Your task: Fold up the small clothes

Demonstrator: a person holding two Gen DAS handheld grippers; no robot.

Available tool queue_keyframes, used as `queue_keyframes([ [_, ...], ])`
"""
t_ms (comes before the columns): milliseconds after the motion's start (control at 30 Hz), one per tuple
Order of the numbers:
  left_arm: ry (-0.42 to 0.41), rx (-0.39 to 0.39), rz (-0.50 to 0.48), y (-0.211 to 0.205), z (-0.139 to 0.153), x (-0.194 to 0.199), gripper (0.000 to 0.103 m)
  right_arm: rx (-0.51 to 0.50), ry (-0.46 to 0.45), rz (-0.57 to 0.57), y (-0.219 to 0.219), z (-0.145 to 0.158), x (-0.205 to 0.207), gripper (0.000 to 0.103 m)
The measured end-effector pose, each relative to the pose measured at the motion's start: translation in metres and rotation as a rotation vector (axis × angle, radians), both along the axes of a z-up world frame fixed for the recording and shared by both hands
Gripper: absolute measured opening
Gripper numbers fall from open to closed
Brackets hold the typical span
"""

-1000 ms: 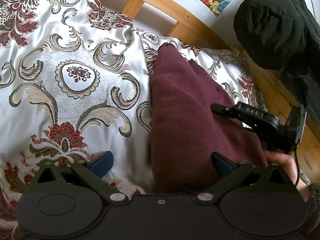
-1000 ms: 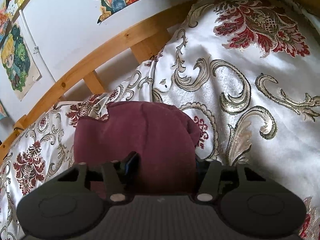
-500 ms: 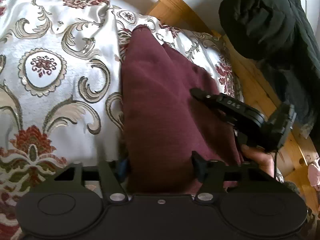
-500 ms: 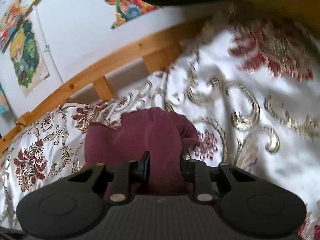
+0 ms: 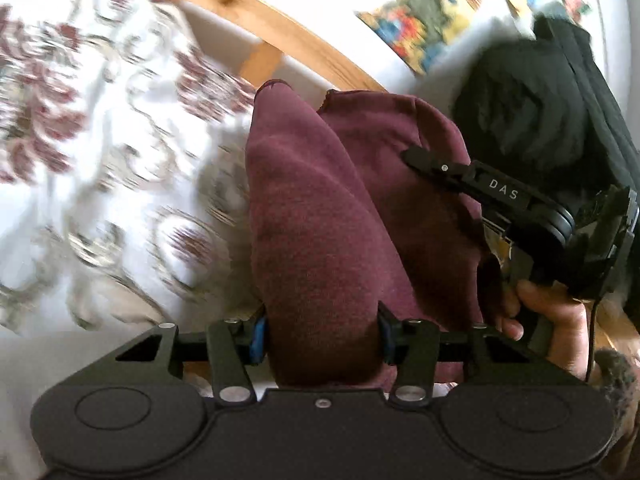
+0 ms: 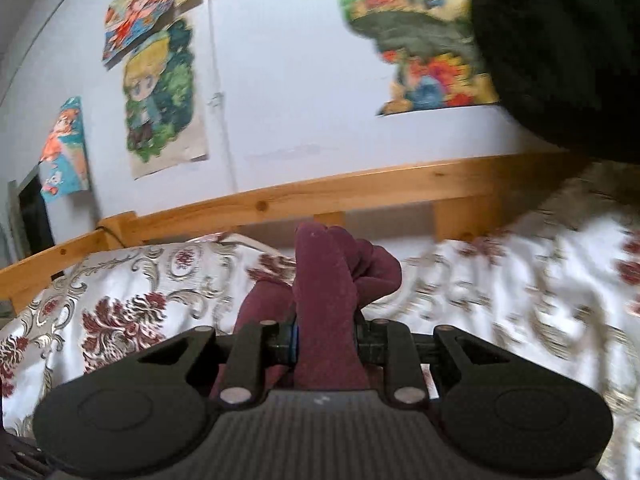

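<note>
A maroon garment (image 5: 320,216) is lifted off the patterned bedspread (image 5: 100,152). My left gripper (image 5: 320,336) is shut on a thick fold of it, which bulges up between the fingers. My right gripper (image 6: 326,340) is shut on another bunched part of the same garment (image 6: 324,280), which stands up in a narrow ridge. The right gripper also shows in the left wrist view (image 5: 480,188), held by a hand at the garment's right side. The garment's lower edges are hidden behind both grippers.
A wooden bed rail (image 6: 320,196) runs behind the bedspread (image 6: 120,280), with a white wall and colourful posters (image 6: 164,96) above. A black garment (image 5: 552,112) hangs at the right, close to the right gripper.
Both grippers have closed on the maroon garment and lifted it off the bedspread. Both views have tilted up toward the wall, and the garment now bunches between the grippers.
</note>
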State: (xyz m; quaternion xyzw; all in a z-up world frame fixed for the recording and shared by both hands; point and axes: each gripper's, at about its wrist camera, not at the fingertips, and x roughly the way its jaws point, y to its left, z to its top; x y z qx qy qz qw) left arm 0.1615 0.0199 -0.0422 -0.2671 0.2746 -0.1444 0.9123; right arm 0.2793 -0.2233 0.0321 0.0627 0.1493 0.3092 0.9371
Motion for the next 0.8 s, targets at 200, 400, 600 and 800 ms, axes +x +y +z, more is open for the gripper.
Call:
queue_keyframes([
  [200, 0.027, 0.052, 0.112, 0.036, -0.006, 0.007, 0.053, -0.065, 0.095, 0.036, 0.057, -0.015, 0.036, 0.025],
  [400, 0.071, 0.024, 0.108, 0.048, -0.014, 0.012, 0.054, -0.136, 0.142, -0.048, 0.071, -0.04, 0.042, 0.027],
  [600, 0.118, 0.006, 0.102, 0.05, -0.015, 0.022, 0.059, -0.158, 0.182, -0.104, 0.059, -0.047, 0.043, 0.039],
  [800, 0.145, -0.003, 0.116, 0.057, -0.02, 0.014, 0.07, -0.199, 0.176, -0.114, 0.055, -0.046, 0.034, 0.062],
])
